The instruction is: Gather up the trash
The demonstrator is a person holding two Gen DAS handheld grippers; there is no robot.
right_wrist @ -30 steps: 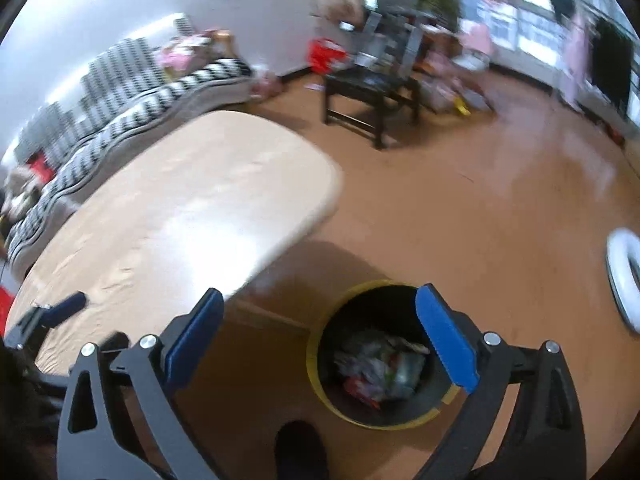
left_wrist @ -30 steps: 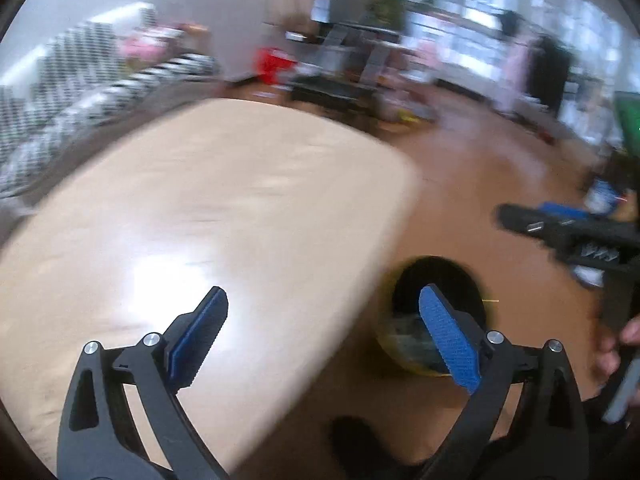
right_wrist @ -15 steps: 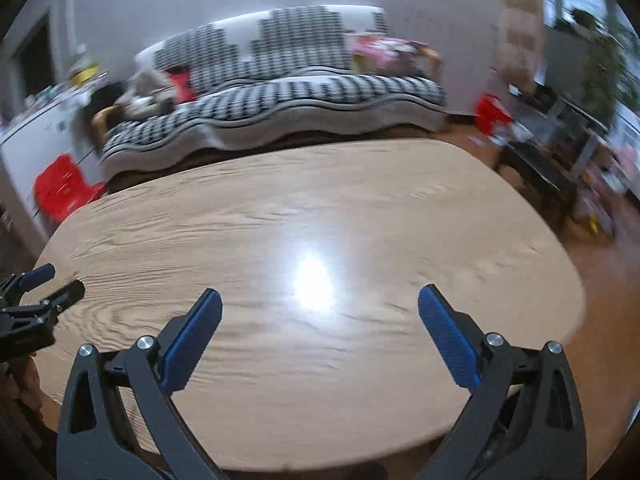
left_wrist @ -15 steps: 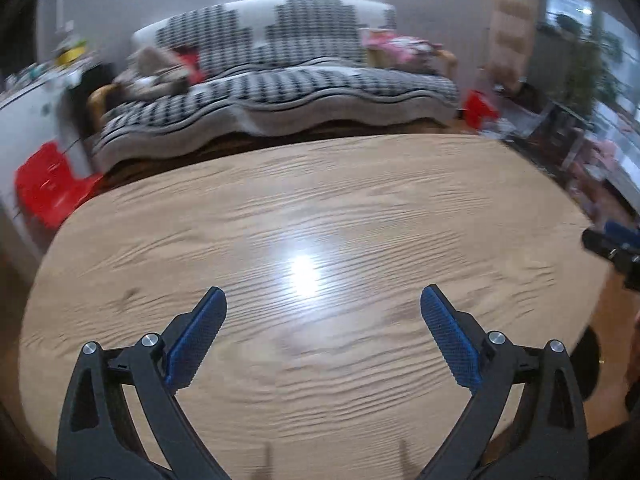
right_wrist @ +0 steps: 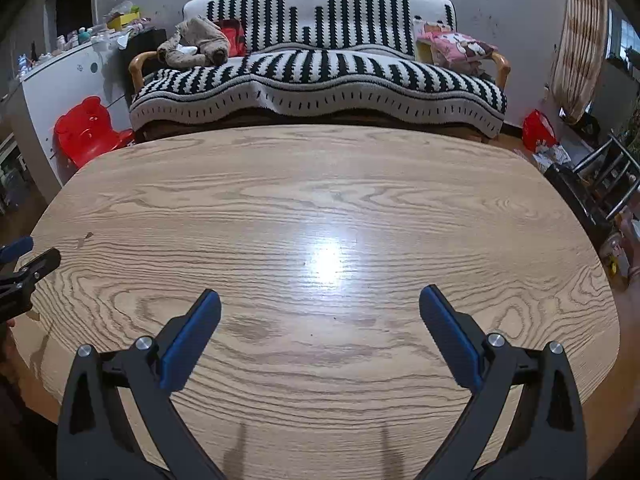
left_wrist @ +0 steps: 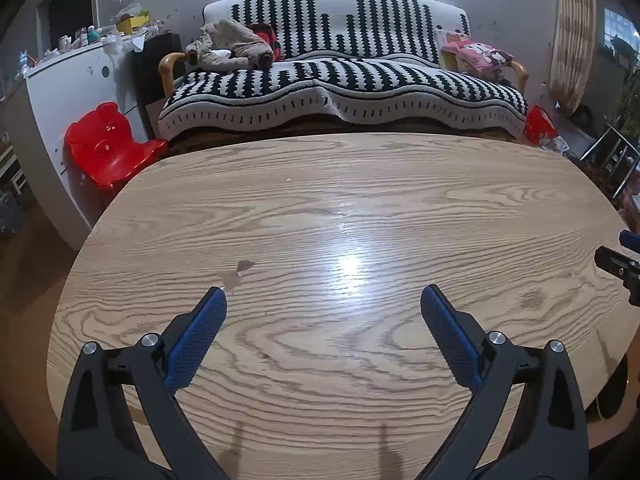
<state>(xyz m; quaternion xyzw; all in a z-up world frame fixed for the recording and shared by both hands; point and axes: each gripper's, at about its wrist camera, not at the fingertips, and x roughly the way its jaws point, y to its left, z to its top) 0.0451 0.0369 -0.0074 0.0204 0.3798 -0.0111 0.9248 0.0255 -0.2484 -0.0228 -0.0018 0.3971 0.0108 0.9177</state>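
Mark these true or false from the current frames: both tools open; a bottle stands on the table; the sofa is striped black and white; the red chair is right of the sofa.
1. Both tools are open. True: left tool and right tool hold nothing.
2. A bottle stands on the table. False: no bottle there.
3. The sofa is striped black and white. True.
4. The red chair is right of the sofa. False: it is left of it.

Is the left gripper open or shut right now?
Open. The left gripper has its blue pads spread wide over the wooden table, nothing between them.
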